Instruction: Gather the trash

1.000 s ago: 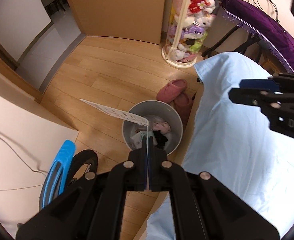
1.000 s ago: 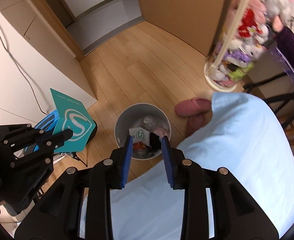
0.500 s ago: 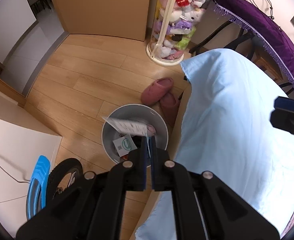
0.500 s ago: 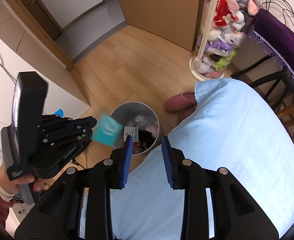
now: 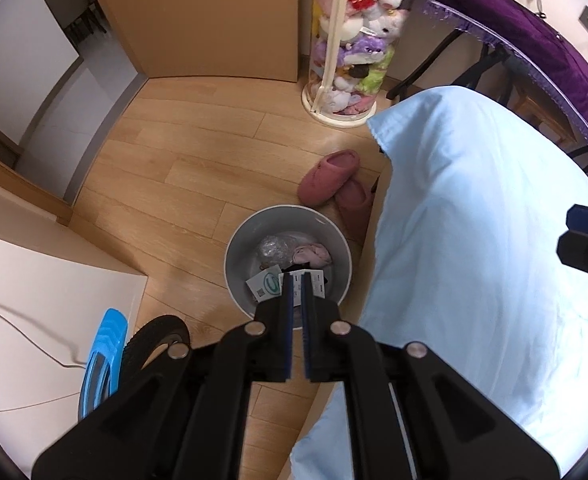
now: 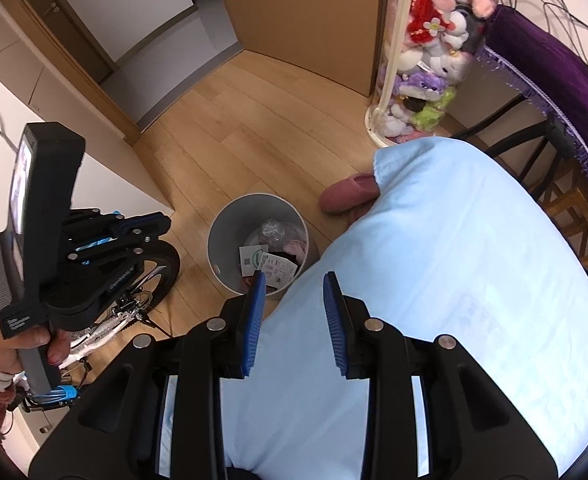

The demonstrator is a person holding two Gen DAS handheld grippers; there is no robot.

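A grey waste bin (image 5: 238, 248) stands on the wood floor beside the bed, also seen in the right wrist view (image 6: 222, 240). Inside lie a white card with a green logo (image 5: 264, 284), a printed white card (image 6: 278, 268), a pink wad (image 5: 312, 254) and clear plastic (image 5: 272, 246). My left gripper (image 5: 298, 276) hangs above the bin's near rim, jaws nearly closed with a thin slit and nothing between them; a hand holds it at the left (image 6: 162, 220). My right gripper (image 6: 294, 280) is over the bed's edge, its jaws opening and empty.
A bed with a light-blue sheet (image 5: 474, 240) fills the right side. Pink slippers (image 5: 328, 176) lie beyond the bin. A tall tube of plush toys (image 5: 350, 60) stands by the wall. A small bicycle wheel (image 5: 154, 340) and a white cabinet (image 5: 34, 300) are left of the bin.
The card held in my left gripper has dropped into the bin, and that gripper's jaws parted slightly. The right gripper's jaws have widened. Both grippers shifted over the bin and bed.
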